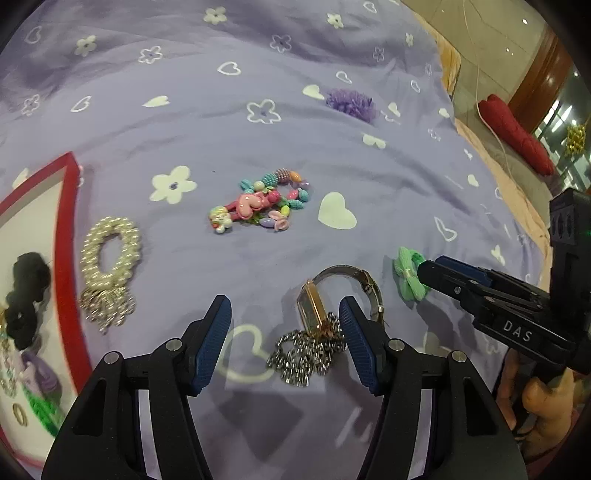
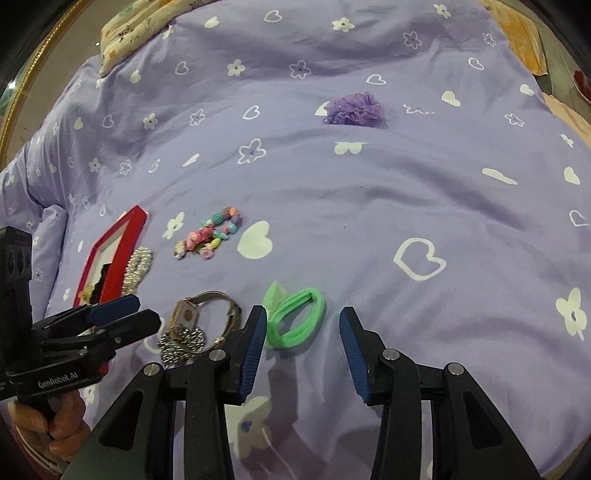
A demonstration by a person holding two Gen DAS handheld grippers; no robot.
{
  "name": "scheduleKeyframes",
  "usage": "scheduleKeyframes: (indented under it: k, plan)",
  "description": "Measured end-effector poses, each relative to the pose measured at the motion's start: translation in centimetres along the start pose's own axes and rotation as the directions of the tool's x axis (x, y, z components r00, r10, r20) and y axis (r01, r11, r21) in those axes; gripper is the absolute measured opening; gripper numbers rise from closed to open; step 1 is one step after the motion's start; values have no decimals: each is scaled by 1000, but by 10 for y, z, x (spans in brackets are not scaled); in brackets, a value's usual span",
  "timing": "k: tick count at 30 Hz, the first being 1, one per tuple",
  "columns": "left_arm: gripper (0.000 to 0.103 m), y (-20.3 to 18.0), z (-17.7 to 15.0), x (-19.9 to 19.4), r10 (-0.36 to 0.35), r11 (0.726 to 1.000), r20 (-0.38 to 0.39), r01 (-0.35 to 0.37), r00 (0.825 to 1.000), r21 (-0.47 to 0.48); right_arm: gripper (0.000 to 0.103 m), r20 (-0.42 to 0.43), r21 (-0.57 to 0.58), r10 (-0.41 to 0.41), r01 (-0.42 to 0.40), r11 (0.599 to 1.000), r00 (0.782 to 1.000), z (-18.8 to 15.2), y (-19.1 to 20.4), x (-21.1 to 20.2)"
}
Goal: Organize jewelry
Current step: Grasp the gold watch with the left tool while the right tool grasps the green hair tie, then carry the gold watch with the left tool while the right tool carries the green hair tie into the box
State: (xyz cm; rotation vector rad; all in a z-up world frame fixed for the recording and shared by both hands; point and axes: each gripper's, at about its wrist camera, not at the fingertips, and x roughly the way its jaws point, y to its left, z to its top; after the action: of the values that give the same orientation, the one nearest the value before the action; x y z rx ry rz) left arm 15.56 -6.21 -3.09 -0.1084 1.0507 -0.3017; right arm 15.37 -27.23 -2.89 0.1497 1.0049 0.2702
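My left gripper (image 1: 285, 315) is open; a gold watch (image 1: 314, 306) with a silver chain (image 1: 306, 354) lies between its fingers, near the right one. My right gripper (image 2: 303, 325) is open, with a green hair tie (image 2: 295, 319) just ahead between its fingertips. The red-rimmed jewelry tray (image 1: 68, 258) sits at the left and holds a black scrunchie (image 1: 26, 295) and small pieces. A pearl bracelet (image 1: 110, 254) lies beside the tray. A colourful bead bracelet with a pink clip (image 1: 262, 201) lies in the middle. A purple scrunchie (image 1: 351, 101) lies far back.
Everything lies on a lilac bedspread (image 1: 258, 74) printed with white hearts and flowers. A red cushion (image 1: 517, 136) and floor lie beyond the bed's right edge. A patterned pillow (image 2: 136, 26) is at the far left corner.
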Motion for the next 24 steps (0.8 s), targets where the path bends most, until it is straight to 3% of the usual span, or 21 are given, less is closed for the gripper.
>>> scheduleKeyframes:
  k: [3, 5, 7, 10, 15, 23, 24]
  plan:
    - [59, -3, 3, 11, -12, 1000, -16, 12, 1000, 5, 41, -16, -5, -12, 12, 1000, 1000, 0, 0, 8]
    - [53, -6, 4, 18, -9, 1000, -25, 10, 1000, 18, 36, -20, -7, -19, 19, 1000, 1000, -1, -1, 11]
    - [27, -8, 3, 23, -11, 999, -36, 12, 999, 31, 17, -22, -21, -41, 41, 999, 999, -3, 1, 14]
    - [8, -10, 3, 28, -9, 999, -41, 11, 999, 48, 11, -28, -12, -47, 47, 999, 999, -4, -3, 17]
    - [7, -7, -1, 18, -5, 999, -17, 6, 1000, 44, 0, -3, -3, -35, 35, 999, 999, -3, -4, 9]
    - [7, 15, -9, -17, -4, 1000, 44, 4, 999, -9, 0, 13, -12, 3, -3, 1000, 1000, 1, 10, 0]
    - [7, 18, -10, -22, -1, 1000, 53, 2, 999, -18, 7, 4, -6, 4, -4, 1000, 1000, 2, 11, 2]
